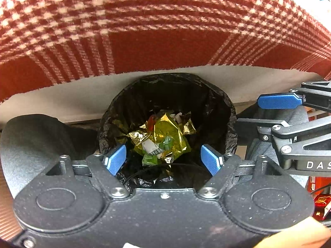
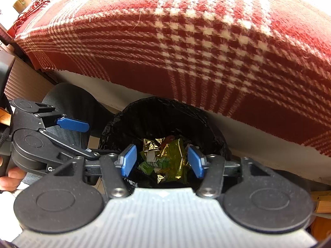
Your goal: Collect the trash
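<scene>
- While the left wrist view looks steeply down, the left tongs point(image 1: 163, 159) stand apart at lower centre with nothing between the blue pads; they frame the round bin lined with a black plastic bag point(image 1: 225, 107) in the middle of the frame.
- Inside that bin lies the trash, a heap of crumpled gold and green foil wrappers with white paper scraps point(image 1: 163, 138), loose and touching neither pad.
- Across the top of this view hangs the red-and-white checked woollen cloth point(image 1: 155, 24), its lower edge just above the bin's far rim; the right tongs point(image 1: 269, 111) reach in from the right edge, one blue pad showing plainly.
- From the right wrist view, the right tongs point(image 2: 163, 161) also stand apart and empty at lower centre, over the same bin point(image 2: 115, 130) and the same wrappers point(image 2: 167, 157).
- At the left of this frame the left tongs point(image 2: 80, 136) show side-on beside the bin, with fingers point(image 2: 11, 177) of the person's hand at the lower left edge.
- The cloth point(image 2: 186, 51) fills the upper half, draped over a white edge point(image 2: 258, 136) that may be a table; I cannot tell.
- Risk, as I judge it: both tongs crowd one small opening, so they could knock each other or catch the thin liner and drag it off the rim.
- A light foil piece might also cling to a pad and ride back out of the bin.
</scene>
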`<state>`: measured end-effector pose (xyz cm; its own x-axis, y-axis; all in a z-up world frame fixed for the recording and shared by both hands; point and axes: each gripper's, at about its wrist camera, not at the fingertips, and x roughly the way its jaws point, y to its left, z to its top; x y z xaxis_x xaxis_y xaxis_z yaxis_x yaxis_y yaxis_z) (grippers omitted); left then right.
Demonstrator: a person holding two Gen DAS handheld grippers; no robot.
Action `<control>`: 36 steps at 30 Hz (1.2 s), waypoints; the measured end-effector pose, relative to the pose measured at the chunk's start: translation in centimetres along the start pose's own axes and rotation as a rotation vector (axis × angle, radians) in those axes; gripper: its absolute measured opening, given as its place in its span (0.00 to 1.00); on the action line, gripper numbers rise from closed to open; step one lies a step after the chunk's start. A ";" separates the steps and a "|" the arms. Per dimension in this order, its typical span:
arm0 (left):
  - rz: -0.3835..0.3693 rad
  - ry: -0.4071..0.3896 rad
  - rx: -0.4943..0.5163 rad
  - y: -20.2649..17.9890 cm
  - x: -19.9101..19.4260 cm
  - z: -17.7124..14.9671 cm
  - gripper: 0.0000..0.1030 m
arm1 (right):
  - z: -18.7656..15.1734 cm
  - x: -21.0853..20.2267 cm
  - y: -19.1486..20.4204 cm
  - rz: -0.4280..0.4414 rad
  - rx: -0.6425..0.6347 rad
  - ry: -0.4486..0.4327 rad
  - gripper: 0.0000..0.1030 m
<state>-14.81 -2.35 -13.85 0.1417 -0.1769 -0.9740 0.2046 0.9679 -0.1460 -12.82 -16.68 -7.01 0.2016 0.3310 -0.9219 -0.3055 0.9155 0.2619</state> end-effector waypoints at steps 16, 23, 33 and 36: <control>-0.002 0.001 -0.002 0.1 0.1 0.0 0.77 | 0.2 0.0 0.0 0.000 -0.001 0.002 0.67; -0.002 0.001 0.000 0.1 0.1 -0.1 0.77 | 0.1 0.3 -0.1 0.001 0.003 0.003 0.67; -0.002 0.005 -0.006 0.1 0.2 -0.1 0.77 | 0.2 0.4 -0.5 0.004 0.015 0.018 0.67; 0.002 0.008 -0.004 0.1 0.4 -0.1 0.77 | 0.1 0.5 -0.5 0.002 0.017 0.026 0.67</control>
<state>-14.85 -2.31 -14.24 0.1342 -0.1734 -0.9757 0.2005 0.9690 -0.1447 -12.45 -16.94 -7.60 0.1764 0.3270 -0.9284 -0.2903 0.9185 0.2684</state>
